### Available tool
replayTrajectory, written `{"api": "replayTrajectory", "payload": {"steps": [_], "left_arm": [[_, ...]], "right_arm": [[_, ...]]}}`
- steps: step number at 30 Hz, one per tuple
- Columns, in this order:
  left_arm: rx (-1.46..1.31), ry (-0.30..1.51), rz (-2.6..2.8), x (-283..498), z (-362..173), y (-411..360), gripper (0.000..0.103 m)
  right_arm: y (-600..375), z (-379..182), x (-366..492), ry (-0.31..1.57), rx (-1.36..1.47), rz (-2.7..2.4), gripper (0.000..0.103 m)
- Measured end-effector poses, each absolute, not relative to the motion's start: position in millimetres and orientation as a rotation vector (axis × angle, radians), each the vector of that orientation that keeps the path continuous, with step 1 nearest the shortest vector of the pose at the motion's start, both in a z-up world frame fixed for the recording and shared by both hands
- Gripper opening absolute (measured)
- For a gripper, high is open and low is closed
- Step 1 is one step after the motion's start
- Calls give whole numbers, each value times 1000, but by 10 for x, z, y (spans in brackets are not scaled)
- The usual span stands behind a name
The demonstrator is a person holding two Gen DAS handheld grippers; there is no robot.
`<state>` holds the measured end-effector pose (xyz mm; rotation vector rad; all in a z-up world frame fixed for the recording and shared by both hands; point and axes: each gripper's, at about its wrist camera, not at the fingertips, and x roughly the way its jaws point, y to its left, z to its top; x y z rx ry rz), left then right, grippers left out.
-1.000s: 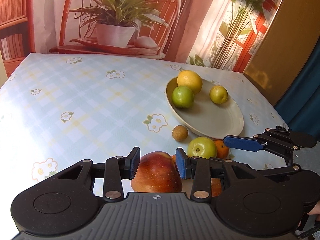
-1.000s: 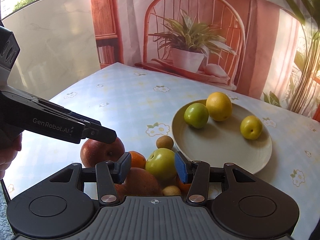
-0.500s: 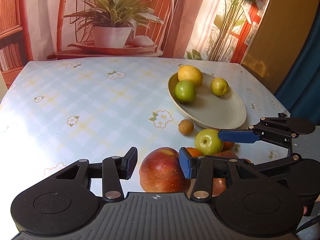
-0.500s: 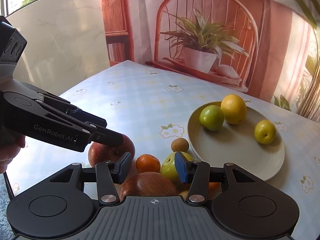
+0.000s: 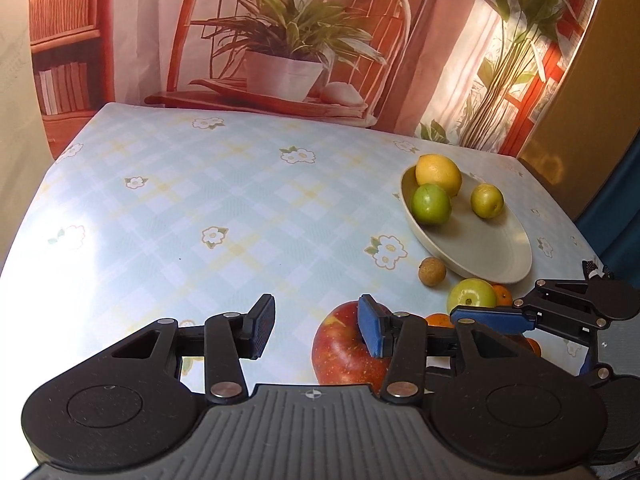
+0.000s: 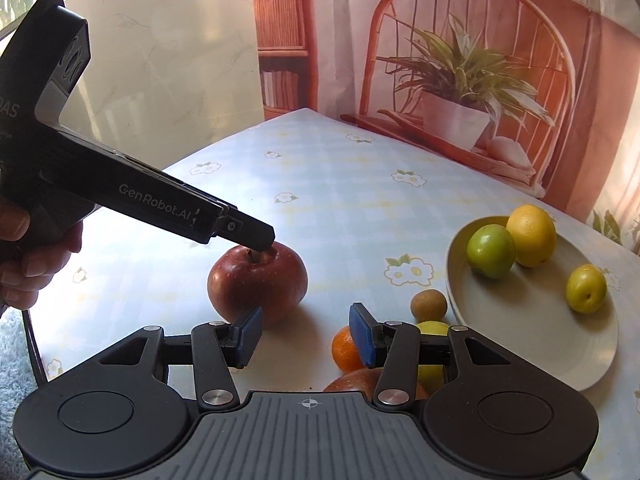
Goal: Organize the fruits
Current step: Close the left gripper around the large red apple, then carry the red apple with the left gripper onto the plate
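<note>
In the left wrist view, the left gripper (image 5: 316, 330) is seen open with nothing held, and the red apple (image 5: 348, 350) lies just off to its right, behind the right finger, not between the two. In the right wrist view, the right gripper (image 6: 306, 336) is also seen open and empty; the red apple (image 6: 258, 284) sits on the table (image 6: 320, 200) just past its left finger, under the tip of the left gripper (image 6: 262, 240), so the left one is judged nearer, while the plate (image 6: 532, 332) is found far to the right.

The tabletop (image 5: 240, 208) wears a smooth, glossy wipe-clean cloth that throws back glare. The plate (image 6: 532, 344) looks matt, like unglazed ceramic. The red apple (image 6: 256, 284) has a waxy shine; the lemon (image 6: 532, 236) has a dull, pitted skin. Both grippers are matt black plastic with ribbed grey housings, metal rivets and blue rubbery pads (image 5: 370, 330).
</note>
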<state>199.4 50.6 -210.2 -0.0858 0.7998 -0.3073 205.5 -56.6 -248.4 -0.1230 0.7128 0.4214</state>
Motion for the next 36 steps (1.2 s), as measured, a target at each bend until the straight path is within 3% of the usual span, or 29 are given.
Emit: {"api": "replayTrajectory", "payload": {"steps": [14,30,36], "left_arm": [[-397,871,-393,2047,-2334,821,47],[-454,874,-452,2068,-2428,828,46],[-439,889,-459,2076,-2445,803,45]], "right_arm": [[-232,-2670,2159,768,-176,484,47],[-194,-2727,2276,767,-184,487,52],[-210,-2751,2307,762,-170,478,61]]}}
